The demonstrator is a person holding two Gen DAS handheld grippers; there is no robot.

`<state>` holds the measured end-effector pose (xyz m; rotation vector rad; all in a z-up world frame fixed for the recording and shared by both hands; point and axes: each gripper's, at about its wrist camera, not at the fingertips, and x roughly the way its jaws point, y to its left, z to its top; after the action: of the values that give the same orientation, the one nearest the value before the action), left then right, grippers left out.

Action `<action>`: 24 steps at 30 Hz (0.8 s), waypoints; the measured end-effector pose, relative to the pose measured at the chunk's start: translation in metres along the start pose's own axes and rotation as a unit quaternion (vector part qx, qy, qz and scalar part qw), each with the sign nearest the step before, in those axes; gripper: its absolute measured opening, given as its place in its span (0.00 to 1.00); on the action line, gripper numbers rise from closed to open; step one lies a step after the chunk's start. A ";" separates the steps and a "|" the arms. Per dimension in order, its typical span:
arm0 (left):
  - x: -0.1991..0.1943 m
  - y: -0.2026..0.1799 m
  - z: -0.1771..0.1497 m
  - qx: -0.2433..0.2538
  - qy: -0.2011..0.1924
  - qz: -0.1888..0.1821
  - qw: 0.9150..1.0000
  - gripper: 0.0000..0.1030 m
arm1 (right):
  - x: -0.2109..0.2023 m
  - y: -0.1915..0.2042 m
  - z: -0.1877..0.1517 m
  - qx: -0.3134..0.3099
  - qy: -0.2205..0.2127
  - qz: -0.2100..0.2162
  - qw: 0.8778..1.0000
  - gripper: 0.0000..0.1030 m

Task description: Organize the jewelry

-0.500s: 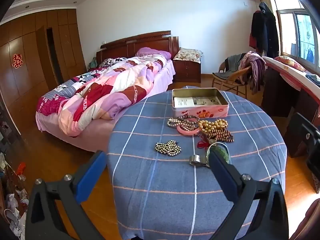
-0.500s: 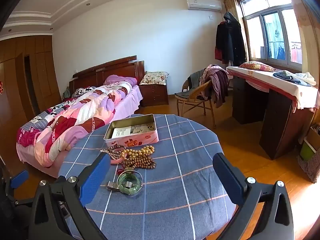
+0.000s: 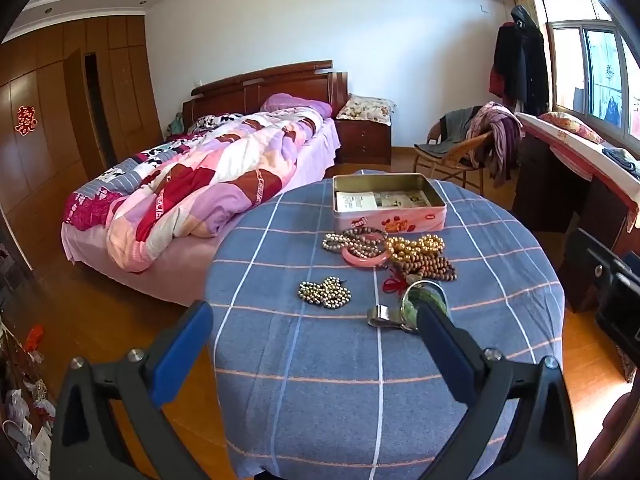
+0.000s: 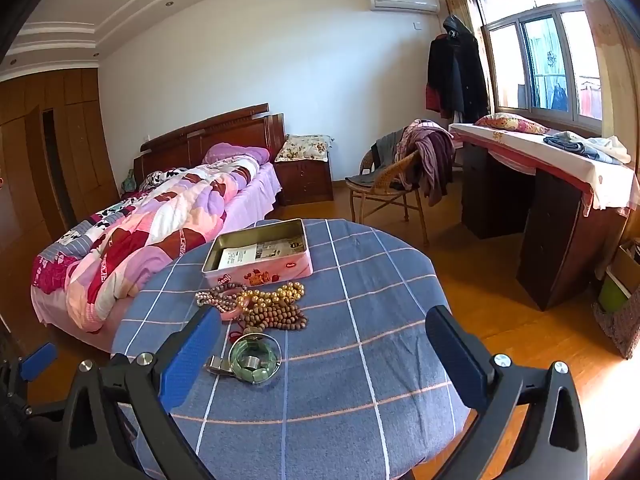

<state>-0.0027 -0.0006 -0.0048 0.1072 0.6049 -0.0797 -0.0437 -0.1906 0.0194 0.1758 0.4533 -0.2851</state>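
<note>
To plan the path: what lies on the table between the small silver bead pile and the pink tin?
In the left wrist view, between the silver bead pile and the tin: only bare blue cloth.

A quilted bed (image 3: 208, 184), wicker chair (image 4: 384, 184) and covered desk (image 4: 560, 168) ring the room

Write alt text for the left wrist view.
The open left gripper hovers above a round table in a blue checked cloth. On it lie bead strings, a pink bangle, a green glass bracelet and an open pink rectangular tin. A bed stands behind.
</note>
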 end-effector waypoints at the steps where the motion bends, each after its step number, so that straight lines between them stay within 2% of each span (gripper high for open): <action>1: -0.001 0.000 0.000 0.000 0.000 0.000 1.000 1.00 | 0.000 0.000 0.000 0.001 0.000 0.000 1.000 0.99; 24: 0.002 0.002 0.000 0.000 0.004 -0.001 1.000 1.00 | 0.003 -0.002 -0.002 0.002 0.009 -0.002 1.000 0.99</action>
<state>-0.0009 0.0013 -0.0061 0.1064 0.6132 -0.0808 -0.0426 -0.1925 0.0165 0.1824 0.4716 -0.2892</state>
